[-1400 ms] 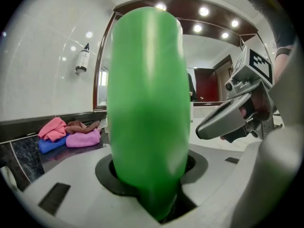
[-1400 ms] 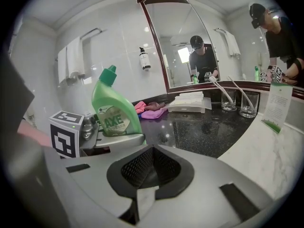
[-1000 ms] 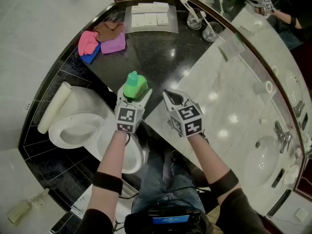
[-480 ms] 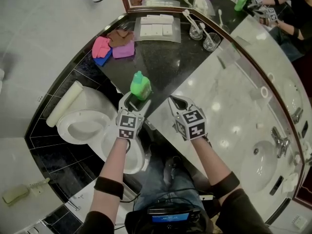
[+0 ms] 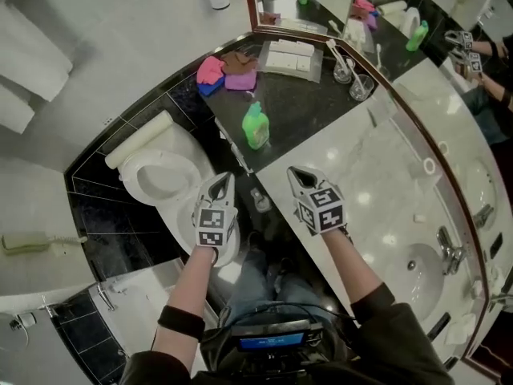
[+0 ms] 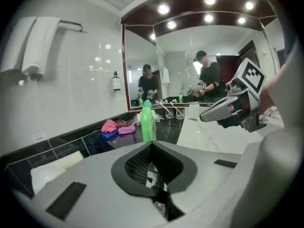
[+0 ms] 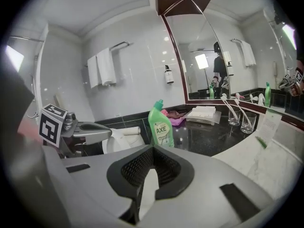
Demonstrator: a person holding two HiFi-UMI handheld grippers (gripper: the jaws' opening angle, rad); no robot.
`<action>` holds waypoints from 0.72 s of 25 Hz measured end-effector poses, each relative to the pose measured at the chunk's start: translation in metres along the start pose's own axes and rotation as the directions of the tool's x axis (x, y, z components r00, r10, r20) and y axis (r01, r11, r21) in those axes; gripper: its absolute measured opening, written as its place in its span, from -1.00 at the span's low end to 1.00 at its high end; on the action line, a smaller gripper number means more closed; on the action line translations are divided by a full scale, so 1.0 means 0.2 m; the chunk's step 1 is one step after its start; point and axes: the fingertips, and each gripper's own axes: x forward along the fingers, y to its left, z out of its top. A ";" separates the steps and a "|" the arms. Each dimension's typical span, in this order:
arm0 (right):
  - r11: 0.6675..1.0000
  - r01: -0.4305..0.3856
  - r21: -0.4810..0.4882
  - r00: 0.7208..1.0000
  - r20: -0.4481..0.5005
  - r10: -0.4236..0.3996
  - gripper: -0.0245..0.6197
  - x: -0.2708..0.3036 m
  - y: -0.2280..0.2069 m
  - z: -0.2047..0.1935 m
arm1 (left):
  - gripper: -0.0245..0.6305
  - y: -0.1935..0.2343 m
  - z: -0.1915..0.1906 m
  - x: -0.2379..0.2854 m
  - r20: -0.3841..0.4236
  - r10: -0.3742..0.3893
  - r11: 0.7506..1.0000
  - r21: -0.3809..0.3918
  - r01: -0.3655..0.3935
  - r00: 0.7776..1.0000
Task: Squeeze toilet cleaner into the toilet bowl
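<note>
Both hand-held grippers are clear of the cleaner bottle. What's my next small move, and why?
Probably open the shut left hand-held gripper and reach forward to the green cleaner bottle. It stands upright on the black counter, untouched; the right hand-held gripper is shut and empty too, and the toilet bowl sits uncovered.

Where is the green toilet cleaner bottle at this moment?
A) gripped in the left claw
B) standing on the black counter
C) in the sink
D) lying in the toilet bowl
B: the green bottle stands upright on the black counter; the left claw, whose jaws have just closed on nothing, is short of it.
</note>
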 end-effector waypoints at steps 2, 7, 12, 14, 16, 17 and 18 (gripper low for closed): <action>0.999 -0.040 -0.014 0.999 0.000 0.040 -0.92 -0.08 0.09 0.00 | -0.91 -0.03 0.00 -0.18 -0.003 0.044 0.999 -0.026 -0.044 0.999; 0.987 -0.158 -0.027 0.987 -0.017 0.158 -0.92 -0.22 0.33 -0.03 | -0.91 -0.09 -0.10 -0.60 -0.058 0.149 0.983 -0.097 -0.154 0.987; 0.967 -0.252 -0.031 0.967 -0.045 0.250 -0.92 -0.24 0.63 -0.09 | -0.91 -0.06 -0.24 -0.99 -0.111 0.229 0.960 -0.138 -0.243 0.967; 0.958 -0.283 -0.045 0.958 -0.055 0.280 -0.92 -0.22 0.73 -0.11 | -0.91 -0.01 -0.29 -1.12 -0.121 0.264 0.947 -0.153 -0.281 0.957; 0.948 -0.311 -0.060 0.949 -0.070 0.307 -0.92 -0.21 0.85 -0.12 | -0.91 0.06 -0.33 -1.23 -0.126 0.299 0.932 -0.175 -0.317 0.946; 0.944 -0.324 -0.067 0.945 -0.077 0.319 -0.92 -0.20 0.91 -0.13 | -0.91 0.10 -0.36 -1.28 -0.128 0.315 0.924 -0.185 -0.335 0.940; 0.939 -0.335 -0.073 0.941 -0.085 0.329 -0.92 -0.20 0.96 -0.12 | -0.91 0.13 -0.38 -1.33 -0.129 0.332 0.916 -0.194 -0.352 0.934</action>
